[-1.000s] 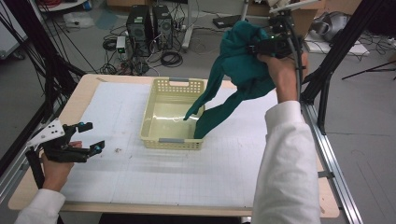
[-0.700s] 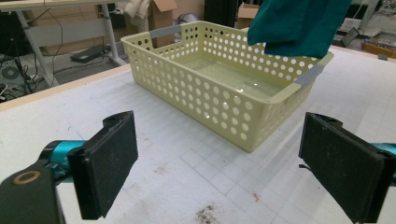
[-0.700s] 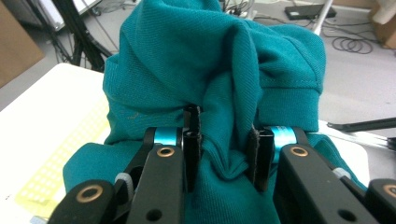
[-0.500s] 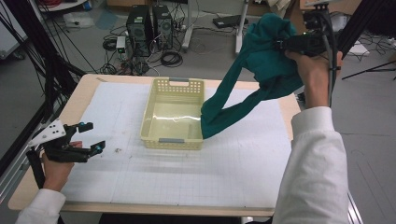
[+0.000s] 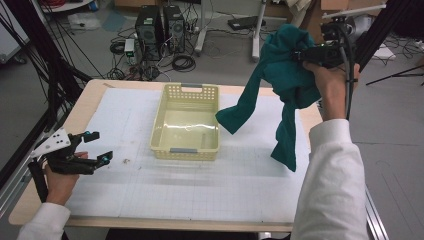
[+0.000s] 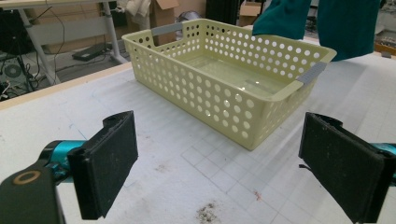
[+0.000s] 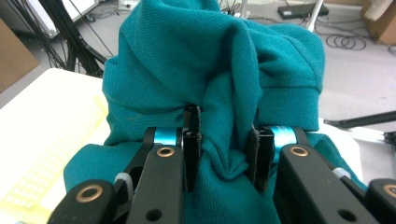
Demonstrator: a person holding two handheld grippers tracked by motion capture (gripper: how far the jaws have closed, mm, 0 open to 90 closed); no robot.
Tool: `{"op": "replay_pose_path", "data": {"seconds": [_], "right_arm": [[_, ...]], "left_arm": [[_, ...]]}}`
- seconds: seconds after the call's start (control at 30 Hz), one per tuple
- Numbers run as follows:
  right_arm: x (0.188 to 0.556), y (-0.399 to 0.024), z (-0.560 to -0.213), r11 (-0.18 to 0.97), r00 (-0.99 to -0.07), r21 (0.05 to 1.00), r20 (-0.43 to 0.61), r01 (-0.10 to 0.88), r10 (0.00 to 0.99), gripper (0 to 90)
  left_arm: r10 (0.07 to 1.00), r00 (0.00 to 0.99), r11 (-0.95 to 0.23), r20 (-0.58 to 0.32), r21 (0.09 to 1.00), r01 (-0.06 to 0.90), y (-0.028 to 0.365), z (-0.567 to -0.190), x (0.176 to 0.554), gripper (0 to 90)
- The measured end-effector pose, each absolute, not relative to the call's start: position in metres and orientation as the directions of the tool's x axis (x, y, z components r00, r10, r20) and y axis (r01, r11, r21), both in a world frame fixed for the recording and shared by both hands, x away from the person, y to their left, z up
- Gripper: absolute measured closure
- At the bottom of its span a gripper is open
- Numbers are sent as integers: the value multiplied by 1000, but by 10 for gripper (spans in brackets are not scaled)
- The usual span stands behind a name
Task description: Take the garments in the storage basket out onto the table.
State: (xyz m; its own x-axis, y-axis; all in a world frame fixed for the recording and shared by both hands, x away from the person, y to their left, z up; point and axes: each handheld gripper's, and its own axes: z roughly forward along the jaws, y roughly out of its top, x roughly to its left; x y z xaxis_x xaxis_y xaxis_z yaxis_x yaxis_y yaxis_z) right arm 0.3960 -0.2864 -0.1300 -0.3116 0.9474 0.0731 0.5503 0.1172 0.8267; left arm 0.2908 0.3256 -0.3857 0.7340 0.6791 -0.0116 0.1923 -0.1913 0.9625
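Observation:
A teal sweatshirt (image 5: 287, 85) hangs in the air above the table's far right, clear of the pale yellow perforated basket (image 5: 165, 115). My right gripper (image 5: 302, 52) is shut on a bunched fold of this sweatshirt (image 7: 224, 93), with cloth pinched between its pads (image 7: 191, 135). One sleeve trails down toward the basket's right side, another part hangs lower at the right. The basket (image 6: 224, 79) looks empty. My left gripper (image 5: 95, 147) rests low at the table's left, open, with nothing between its pads (image 6: 109, 163).
A white gridded mat (image 5: 200, 185) covers the wooden table. Small dark crumbs (image 6: 205, 212) lie on the mat near my left gripper. Computers, cables and boxes stand on the floor beyond the far edge. Black frame posts rise at both sides.
My right gripper has lifted the sweatshirt up and to the right, so its hanging end has come out of the basket. The left gripper has stayed put.

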Motion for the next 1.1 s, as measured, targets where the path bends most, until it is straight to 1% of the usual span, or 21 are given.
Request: {"op": "replay_pose_path", "data": {"seconds": [0.1,0.13,0.17,0.23,0.33,0.43,0.5,0.8,0.83,0.87,0.9,0.97,1.03,1.1], "right_arm": [[398,-287,-137,109,-304,822,81,559,949,734],[401,-288,-146,101,-300,816,93,570,949,734],[401,-288,-146,101,-300,816,93,570,949,734],[406,-288,-158,102,-298,805,96,585,950,731],[410,-286,-167,102,-292,796,96,597,952,730],[417,-285,-186,86,-284,784,119,615,951,724],[419,-284,-191,86,-283,782,119,617,952,722],[438,-275,-247,89,-272,727,138,681,952,713],[438,-275,-247,89,-272,727,138,681,952,713],[441,-273,-258,89,-269,716,141,693,953,711],[441,-273,-258,89,-269,716,141,693,953,711],[444,-272,-274,95,-268,694,145,714,953,706],[444,-271,-277,95,-267,695,144,713,953,706],[446,-270,-290,89,-266,685,156,723,951,695]], "left_arm": [[680,733,-191,-13,962,193,326,-386,291,119],[681,733,-191,-13,962,194,325,-386,291,120],[679,734,-191,-12,962,193,325,-386,291,120],[679,734,-193,-11,962,193,325,-386,291,120],[680,733,-194,-10,962,193,325,-386,290,119],[681,733,-194,-11,962,195,324,-386,290,119],[679,734,-195,-11,961,194,324,-386,290,119],[682,732,-192,-11,962,193,325,-386,289,119],[683,730,-193,-10,962,194,326,-386,289,119],[683,731,-193,-10,962,194,326,-386,289,120],[682,731,-192,-11,962,194,326,-386,289,120],[682,731,-192,-12,962,194,326,-386,289,119],[682,731,-191,-11,962,193,326,-386,289,120],[682,731,-192,-11,962,193,325,-386,289,119]]}}
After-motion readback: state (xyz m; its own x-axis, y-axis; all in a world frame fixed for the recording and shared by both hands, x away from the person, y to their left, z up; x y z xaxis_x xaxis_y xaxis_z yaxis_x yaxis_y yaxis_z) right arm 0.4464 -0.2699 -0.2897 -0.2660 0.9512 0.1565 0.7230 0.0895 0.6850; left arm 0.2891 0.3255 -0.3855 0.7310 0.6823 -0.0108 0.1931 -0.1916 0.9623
